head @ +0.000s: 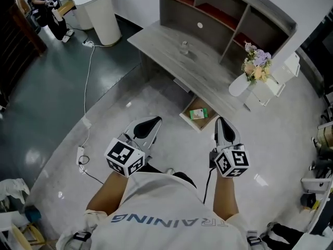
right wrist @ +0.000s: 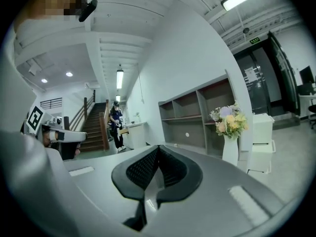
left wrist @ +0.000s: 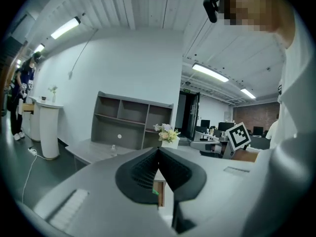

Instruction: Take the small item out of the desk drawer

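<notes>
The person stands on the pale floor (head: 156, 100) and holds one tool in each hand. The left tool (head: 148, 124) is shut. In the left gripper view, its two black pads (left wrist: 143, 172) meet at the tip and hold nothing. The right tool (head: 223, 125) is shut too. In the right gripper view, its pads (right wrist: 143, 169) are pressed together with nothing between them. Both tools are up in the air, well apart from the drawer.

The grey surface (head: 171, 48) is in front of the person. A small clear bottle (head: 183, 47) stands on it. A grey shelf (head: 223, 14) sits at the back of it. The drawer (head: 201, 102) under the surface is pulled open. The small item (head: 197, 114) lies inside the drawer. It is green and white.

A white vase (head: 239, 85) with flowers (head: 256, 62) stands at the right end of the surface. Far to the left is a round white stand (head: 101, 12). A white cable (head: 87, 77) runs along the floor.
</notes>
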`<action>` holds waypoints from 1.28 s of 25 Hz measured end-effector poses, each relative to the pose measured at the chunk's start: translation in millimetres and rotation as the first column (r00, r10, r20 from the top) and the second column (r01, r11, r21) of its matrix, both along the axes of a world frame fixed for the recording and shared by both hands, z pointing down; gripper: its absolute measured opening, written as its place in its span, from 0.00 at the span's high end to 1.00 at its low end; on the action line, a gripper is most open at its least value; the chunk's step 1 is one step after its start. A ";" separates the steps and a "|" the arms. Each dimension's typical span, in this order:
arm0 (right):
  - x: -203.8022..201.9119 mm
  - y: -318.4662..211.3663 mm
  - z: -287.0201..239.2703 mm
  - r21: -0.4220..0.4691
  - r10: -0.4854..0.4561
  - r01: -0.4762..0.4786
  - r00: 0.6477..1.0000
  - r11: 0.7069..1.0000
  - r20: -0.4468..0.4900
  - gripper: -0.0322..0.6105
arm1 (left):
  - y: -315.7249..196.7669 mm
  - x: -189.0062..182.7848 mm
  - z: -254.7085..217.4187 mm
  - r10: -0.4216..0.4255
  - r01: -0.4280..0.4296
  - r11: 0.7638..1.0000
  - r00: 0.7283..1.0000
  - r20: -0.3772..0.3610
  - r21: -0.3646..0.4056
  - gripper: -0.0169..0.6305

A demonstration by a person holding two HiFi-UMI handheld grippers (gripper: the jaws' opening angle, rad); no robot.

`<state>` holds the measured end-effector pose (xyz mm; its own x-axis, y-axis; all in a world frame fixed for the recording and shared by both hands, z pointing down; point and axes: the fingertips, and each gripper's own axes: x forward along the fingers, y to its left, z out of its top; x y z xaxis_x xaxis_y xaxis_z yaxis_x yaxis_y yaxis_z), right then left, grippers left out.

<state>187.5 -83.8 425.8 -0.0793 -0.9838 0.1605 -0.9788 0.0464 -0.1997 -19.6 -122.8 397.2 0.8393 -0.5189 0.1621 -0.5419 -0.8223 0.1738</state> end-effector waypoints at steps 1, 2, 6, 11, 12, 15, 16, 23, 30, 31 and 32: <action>7.8 -4.6 2.7 -0.009 0.029 -0.029 1.000 1.000 -0.002 0.93 | -10.7 8.3 2.3 0.028 -0.028 1.000 1.000 -0.002 -0.003 0.98; 15.6 -9.3 4.1 -0.016 0.062 -0.062 0.998 0.998 -0.004 0.93 | -22.1 16.5 3.8 0.059 -0.059 0.998 0.998 -0.006 -0.004 0.98; 30.4 -37.8 -0.8 -0.025 0.171 -0.171 0.985 0.985 -0.010 0.93 | -72.4 41.6 5.4 0.173 -0.173 0.985 0.985 0.003 0.007 0.98; 26.6 -75.2 -9.8 -0.033 0.275 -0.276 0.961 0.961 -0.035 0.93 | -130.7 57.9 2.4 0.300 -0.301 0.953 0.954 0.023 0.034 0.98; 27.0 -80.1 -9.0 -0.038 0.304 -0.305 0.952 0.952 -0.037 0.93 | -141.0 59.2 4.0 0.324 -0.324 0.945 0.946 0.025 0.034 0.98; 25.2 -90.3 -3.5 -0.059 0.379 -0.381 0.924 0.923 -0.046 0.93 | -170.5 63.7 13.5 0.386 -0.386 0.922 0.922 0.026 0.011 0.98; 24.2 -92.4 -1.7 -0.065 0.398 -0.401 0.916 0.914 -0.051 0.93 | -178.6 66.1 16.5 0.405 -0.405 0.914 0.914 0.025 0.003 0.98; 27.1 -85.8 13.1 -0.080 0.548 -0.549 0.836 0.832 -0.035 0.93 | -204.1 89.4 29.6 0.538 -0.538 0.843 0.842 0.027 -0.016 0.98; 38.0 -37.4 16.1 -0.072 0.633 -0.633 0.774 0.771 -0.033 0.93 | -175.9 121.7 33.5 0.614 -0.614 0.789 0.788 0.038 -0.019 0.98; 41.6 -27.2 15.7 -0.068 0.641 -0.641 0.767 0.764 -0.029 0.93 | -166.9 125.9 31.9 0.621 -0.621 0.784 0.783 0.043 -0.013 0.98; 45.3 -17.2 15.8 -0.065 0.647 -0.647 0.762 0.760 -0.022 0.93 | -157.4 129.4 30.0 0.624 -0.624 0.781 0.780 0.045 -0.010 0.98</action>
<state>232.8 -101.0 441.7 0.5717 -0.7889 0.2255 -0.7713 -0.6104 -0.1803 109.8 -280.2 427.2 0.9720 0.1147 0.2052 0.0830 -0.9841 0.1569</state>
